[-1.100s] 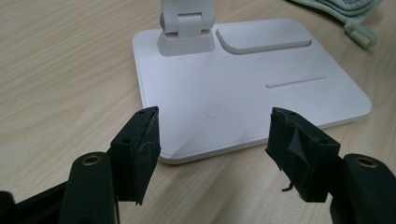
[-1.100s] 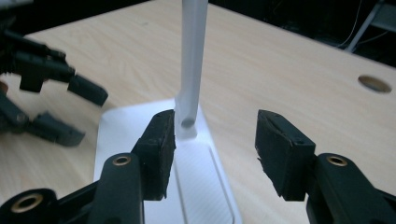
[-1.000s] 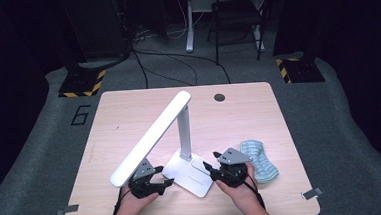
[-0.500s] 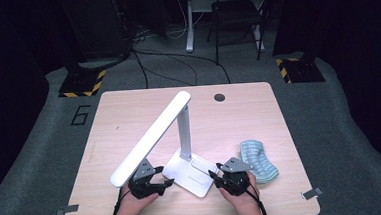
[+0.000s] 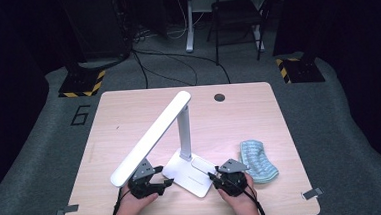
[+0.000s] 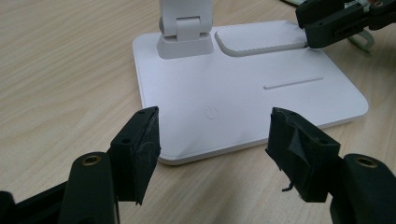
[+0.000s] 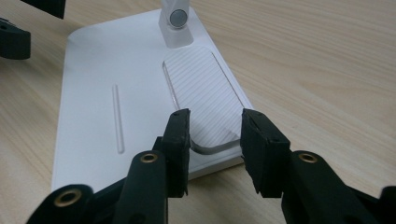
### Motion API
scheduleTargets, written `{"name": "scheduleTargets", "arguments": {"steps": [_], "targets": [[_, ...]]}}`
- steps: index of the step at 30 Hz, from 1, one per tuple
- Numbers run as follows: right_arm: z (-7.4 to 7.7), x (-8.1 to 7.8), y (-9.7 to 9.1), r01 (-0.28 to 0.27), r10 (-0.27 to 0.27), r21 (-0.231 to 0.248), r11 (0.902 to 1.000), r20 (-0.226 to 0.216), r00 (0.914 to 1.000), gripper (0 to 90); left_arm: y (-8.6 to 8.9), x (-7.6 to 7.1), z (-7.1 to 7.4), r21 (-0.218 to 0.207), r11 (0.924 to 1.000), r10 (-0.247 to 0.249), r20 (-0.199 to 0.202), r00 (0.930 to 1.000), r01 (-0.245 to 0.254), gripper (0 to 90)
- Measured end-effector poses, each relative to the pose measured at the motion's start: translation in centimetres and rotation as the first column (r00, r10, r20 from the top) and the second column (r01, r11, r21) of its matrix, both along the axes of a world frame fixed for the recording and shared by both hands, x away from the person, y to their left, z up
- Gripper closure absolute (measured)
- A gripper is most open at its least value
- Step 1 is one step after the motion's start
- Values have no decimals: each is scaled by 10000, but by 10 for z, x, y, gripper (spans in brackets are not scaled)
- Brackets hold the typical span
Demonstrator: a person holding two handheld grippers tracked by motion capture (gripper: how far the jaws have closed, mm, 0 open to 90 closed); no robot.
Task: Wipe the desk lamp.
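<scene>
The white desk lamp [image 5: 180, 138] stands near the table's front edge, about midway along it, its flat rectangular base [image 6: 243, 100] resting on the wood, an upright post rising from the back of the base and a long light bar slanting down toward the front left corner. On the base sit a ribbed pad [image 7: 201, 98], a thin slot and a faint power symbol [image 6: 211, 112]. The right gripper [image 7: 212, 135] straddles the near end of that ribbed pad at the base's edge; its jaws have just been closing, with the pad's end between them, though they do not seem to press on it yet. The left gripper [image 6: 212, 149] hovers just off the base's other corner with its jaws spread wide and nothing between them. The lamp looks rigid and smooth, probably bottom-heavy, with the long bar likely to swing on its hinge; the thin edge of the base offers the firmest hold, one gripper at each side. A pale blue cloth [image 5: 258, 161] lies just right of the right gripper, toward the table's right edge.
</scene>
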State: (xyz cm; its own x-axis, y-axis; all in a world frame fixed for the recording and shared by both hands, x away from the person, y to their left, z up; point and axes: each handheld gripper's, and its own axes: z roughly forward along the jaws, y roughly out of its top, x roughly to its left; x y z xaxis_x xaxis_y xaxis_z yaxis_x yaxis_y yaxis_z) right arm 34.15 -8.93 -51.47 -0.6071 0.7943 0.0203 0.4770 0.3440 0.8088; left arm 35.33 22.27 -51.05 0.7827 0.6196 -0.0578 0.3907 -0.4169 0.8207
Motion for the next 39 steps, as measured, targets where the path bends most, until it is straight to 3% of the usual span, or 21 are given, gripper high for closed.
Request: {"name": "scheduleTargets", "arguments": {"steps": [4,5,8,11,21,35,39], "targets": [[0,4,1,98,-97,69,9999,-47,9999,665,0,0,0,54,10000,-14,-2,10000,14,343],[0,5,1,66,-66,27,10000,19,10000,666,-1,-1,-1,-117,9999,58,-176,9998,-60,343],[1,11,3,160,-160,-92,9998,20,9999,671,0,1,-1,93,9999,-59,-43,10000,60,343],[1,16,6,177,-176,-119,9998,59,9998,679,-1,0,-2,33,10000,-2,-106,9999,2,343],[3,42,15,283,-285,-352,9990,-55,9996,709,0,0,-3,-45,9999,113,-137,9998,-114,343],[7,70,30,-40,38,-106,9999,-172,9998,708,4,2,-4,159,9997,192,-259,9995,-188,343],[10,70,31,184,-182,73,9998,-317,9993,642,5,1,-3,66,9996,285,-274,9992,-284,343]]}}
